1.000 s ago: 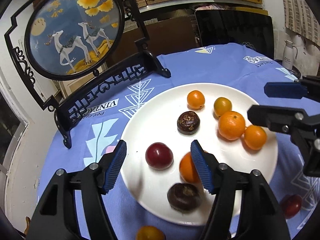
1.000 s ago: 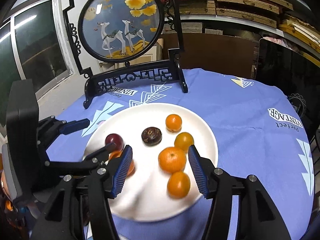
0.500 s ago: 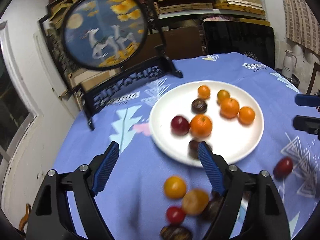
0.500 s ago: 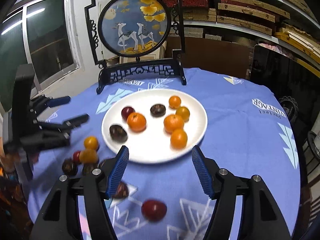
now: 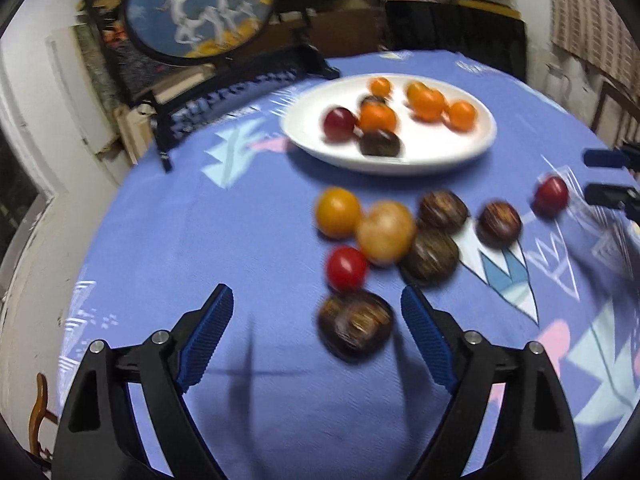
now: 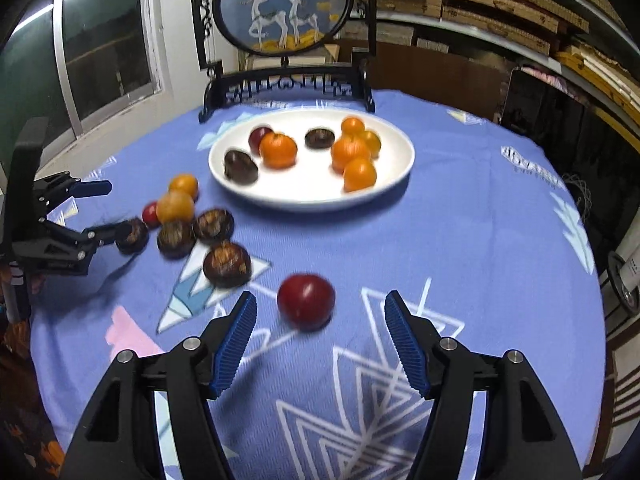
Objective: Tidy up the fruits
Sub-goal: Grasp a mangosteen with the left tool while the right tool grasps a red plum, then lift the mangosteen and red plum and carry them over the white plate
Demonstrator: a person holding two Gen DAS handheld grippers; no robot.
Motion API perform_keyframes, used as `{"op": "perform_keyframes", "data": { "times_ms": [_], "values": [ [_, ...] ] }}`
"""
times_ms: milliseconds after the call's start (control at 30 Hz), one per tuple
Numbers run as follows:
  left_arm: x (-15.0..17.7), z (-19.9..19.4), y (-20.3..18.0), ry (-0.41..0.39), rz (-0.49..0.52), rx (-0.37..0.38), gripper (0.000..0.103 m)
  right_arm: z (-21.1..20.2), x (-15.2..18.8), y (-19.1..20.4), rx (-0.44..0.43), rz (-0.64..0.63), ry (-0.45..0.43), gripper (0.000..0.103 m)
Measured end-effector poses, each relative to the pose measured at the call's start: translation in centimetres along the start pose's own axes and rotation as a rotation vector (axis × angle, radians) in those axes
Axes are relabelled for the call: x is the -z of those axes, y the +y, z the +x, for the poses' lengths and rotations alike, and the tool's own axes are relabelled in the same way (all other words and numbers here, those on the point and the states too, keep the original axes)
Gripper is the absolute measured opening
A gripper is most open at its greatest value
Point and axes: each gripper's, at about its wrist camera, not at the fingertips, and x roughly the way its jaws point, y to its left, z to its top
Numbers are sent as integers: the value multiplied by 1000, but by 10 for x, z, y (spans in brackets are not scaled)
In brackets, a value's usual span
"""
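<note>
I look down on a round table under a blue patterned cloth (image 6: 460,240). At its far edge stands a black-framed round screen (image 6: 284,4) painted with deer. Just in front of it sits a white plate (image 6: 396,168) carrying oranges, two dark brown fruits and a red one. On the cloth near the plate lies a loose cluster of fruit (image 5: 384,232): orange and yellow ones, a small red one and several dark brown ones.

My left gripper (image 5: 316,312) has its jaws opening; the nearest dark brown fruit (image 5: 354,324) lies between them, untouched. My right gripper (image 6: 320,316) is spread too, with a lone red plum (image 6: 306,300) between the fingertips, clear of both pads.
</note>
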Motion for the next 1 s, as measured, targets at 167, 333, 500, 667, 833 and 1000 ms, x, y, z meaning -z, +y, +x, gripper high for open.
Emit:
{"op": "perform_keyframes", "data": {
  "times_ms": [167, 333, 500, 667, 833, 1000],
  "values": [
    [7, 16, -16, 43, 51, 24, 88, 17, 6, 9, 4, -37, 42, 67],
    [3, 25, -12, 82, 24, 58, 88, 33, -1, 13, -3, -42, 61, 67],
    [-1, 31, -8, 97, -18, 97, 78, 41, -5, 16, -20, -42, 75, 67],
    [-1, 26, -14, 91, -16, 132, 46, 44, -4, 18, -22, -48, 100, 61],
    [2, 17, -21, 86, 1, 128, 46, 43, 0, 18, -31, -48, 122, 37],
    [1, 1, -24, 56, 20, 132, 46, 30, 3, 19, -30, -51, 95, 37]
  ]
}}
